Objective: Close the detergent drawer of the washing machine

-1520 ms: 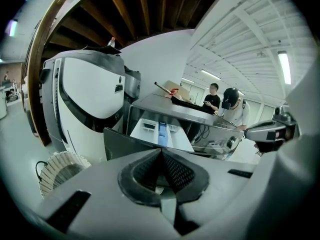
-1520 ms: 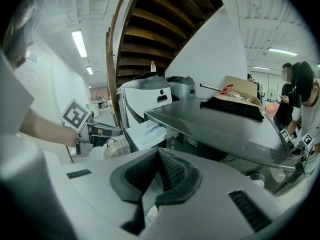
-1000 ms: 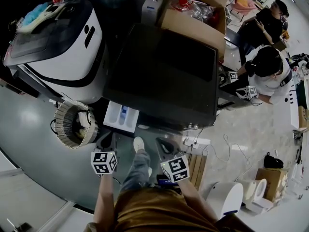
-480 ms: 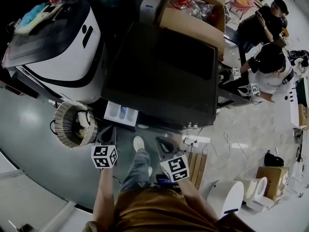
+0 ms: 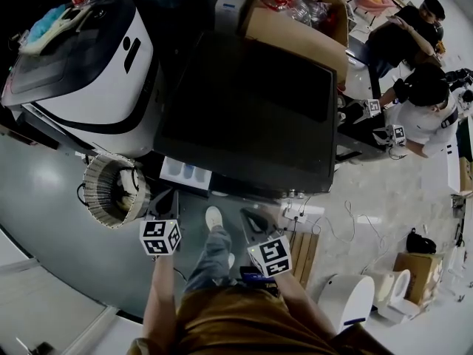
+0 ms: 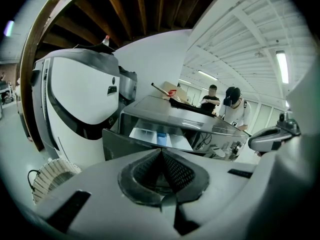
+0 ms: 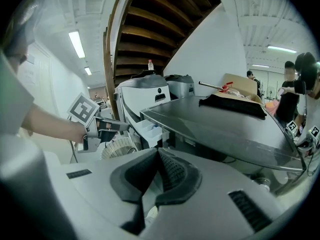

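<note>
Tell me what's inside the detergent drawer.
The detergent drawer shows pale compartments and a blue piece in the middle. Its back part is covered by the washing machine; any detergent cannot be made out.

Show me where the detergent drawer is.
Head view: the detergent drawer juts out at the front left of the washing machine, near the round basket.

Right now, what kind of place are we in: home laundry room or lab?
Likely a lab or test workshop, not a home: a washing machine with a cardboard box behind it, a power strip with loose cables on the floor, other people working nearby.
</note>
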Motion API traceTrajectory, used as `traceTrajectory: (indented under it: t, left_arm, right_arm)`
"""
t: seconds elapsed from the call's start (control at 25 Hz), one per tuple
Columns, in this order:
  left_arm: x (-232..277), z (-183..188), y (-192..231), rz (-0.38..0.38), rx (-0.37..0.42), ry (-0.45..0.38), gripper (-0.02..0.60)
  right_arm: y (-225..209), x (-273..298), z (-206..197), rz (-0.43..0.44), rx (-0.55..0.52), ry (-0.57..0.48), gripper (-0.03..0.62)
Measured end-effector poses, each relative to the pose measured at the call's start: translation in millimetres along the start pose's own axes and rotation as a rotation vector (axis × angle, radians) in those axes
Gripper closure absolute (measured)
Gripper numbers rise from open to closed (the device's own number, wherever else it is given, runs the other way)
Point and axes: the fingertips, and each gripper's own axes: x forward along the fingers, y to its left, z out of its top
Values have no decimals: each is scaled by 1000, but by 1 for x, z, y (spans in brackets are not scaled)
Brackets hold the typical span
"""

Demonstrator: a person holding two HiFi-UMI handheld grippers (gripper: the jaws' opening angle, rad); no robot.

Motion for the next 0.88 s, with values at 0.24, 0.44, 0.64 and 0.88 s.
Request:
traceTrajectory:
  t: [0.24, 0.44, 0.64, 0.88]
  left_arm:
    - [14, 8, 1, 1, -5, -4, 557]
    - [26, 17, 1, -4, -4, -6, 557]
    - [37, 24, 2, -1, -11, -7, 557]
    - [46, 31, 3, 4, -16, -12, 557]
  right_arm:
    - [-11, 5, -2, -4, 13, 8, 582]
    - [-20, 12, 2, -1, 22, 13, 582]
    - [-31, 19, 3, -5, 19, 3, 582]
    - [-34, 22, 7, 9, 22, 6, 582]
